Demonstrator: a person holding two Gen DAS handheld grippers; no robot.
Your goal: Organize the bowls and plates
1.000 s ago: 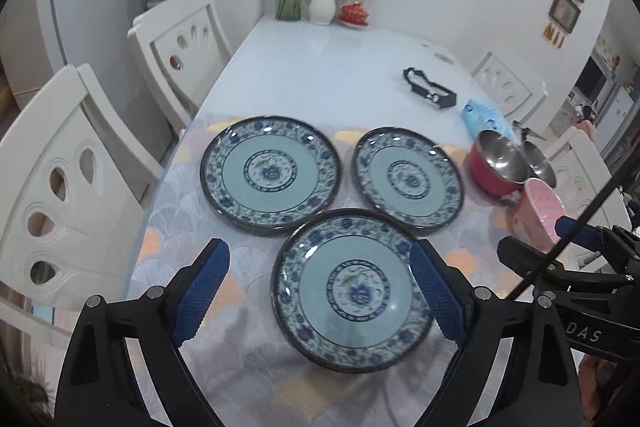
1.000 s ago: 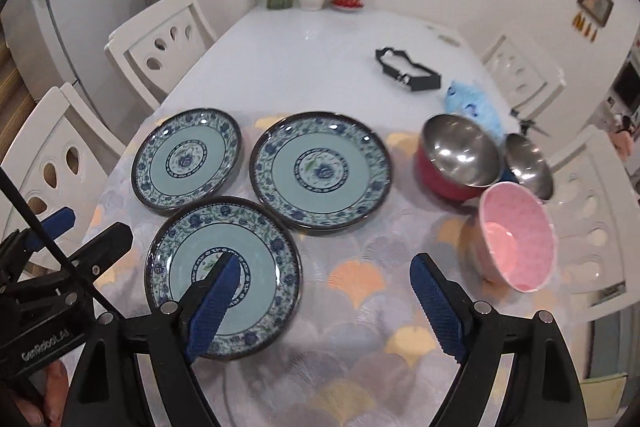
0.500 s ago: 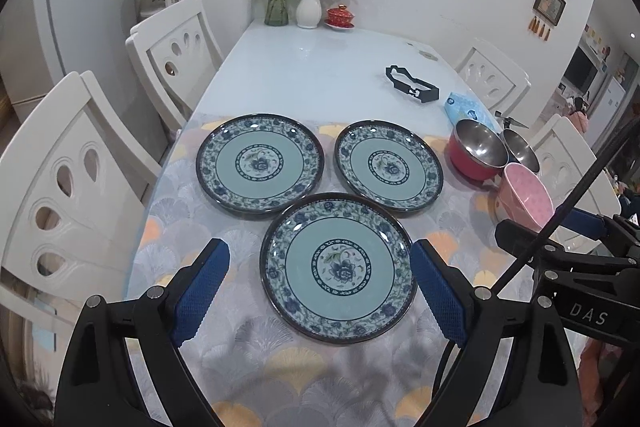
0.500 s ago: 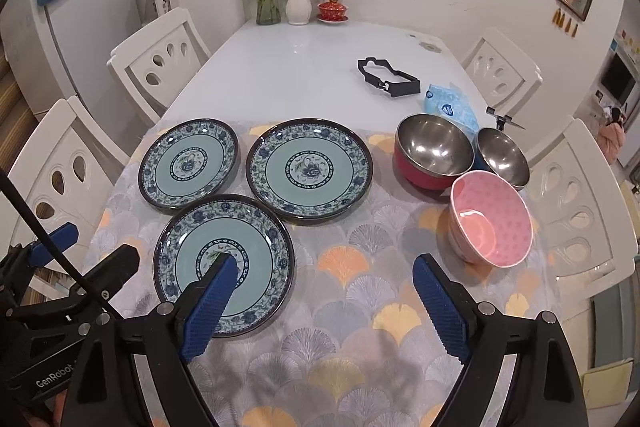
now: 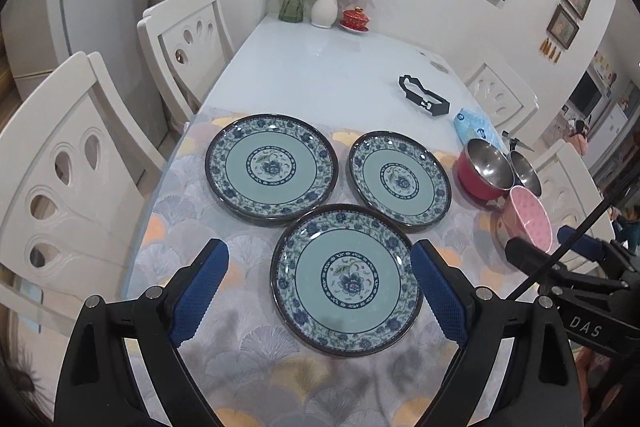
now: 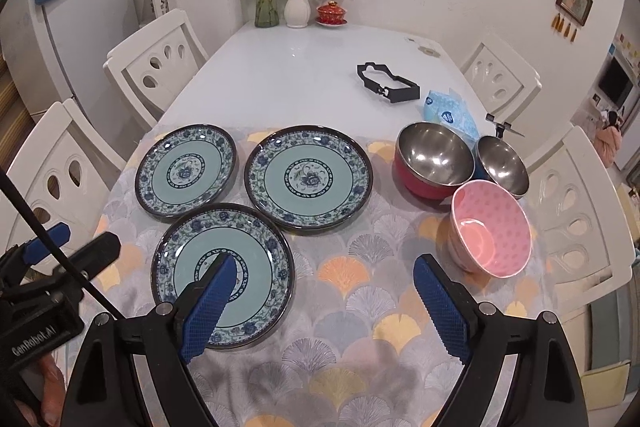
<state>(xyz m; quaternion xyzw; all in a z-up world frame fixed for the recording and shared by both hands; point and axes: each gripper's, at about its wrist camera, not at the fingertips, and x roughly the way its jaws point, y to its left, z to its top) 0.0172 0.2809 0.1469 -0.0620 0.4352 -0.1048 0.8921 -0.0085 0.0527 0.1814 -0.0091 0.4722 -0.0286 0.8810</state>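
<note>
Three blue-patterned plates lie on the patterned cloth: a near plate (image 5: 346,279) (image 6: 224,273), a far left plate (image 5: 272,167) (image 6: 186,169) and a far right plate (image 5: 400,179) (image 6: 308,177). To their right stand a red steel-lined bowl (image 6: 434,157) (image 5: 484,167), a small steel bowl (image 6: 502,165) (image 5: 526,173) and a pink bowl (image 6: 490,233) (image 5: 526,225). My left gripper (image 5: 320,291) is open and empty above the near plate. My right gripper (image 6: 328,307) is open and empty above the cloth, right of the near plate.
A black frame-like object (image 6: 388,85) and a blue packet (image 6: 450,111) lie on the bare white table (image 6: 280,67) behind. Vases and a red cup (image 6: 332,13) stand at the far end. White chairs (image 5: 68,163) line both sides.
Both grippers pulled back and rose from the table, then the left one came a little nearer the plates. Both stayed open. Plates and bowls have not moved.
</note>
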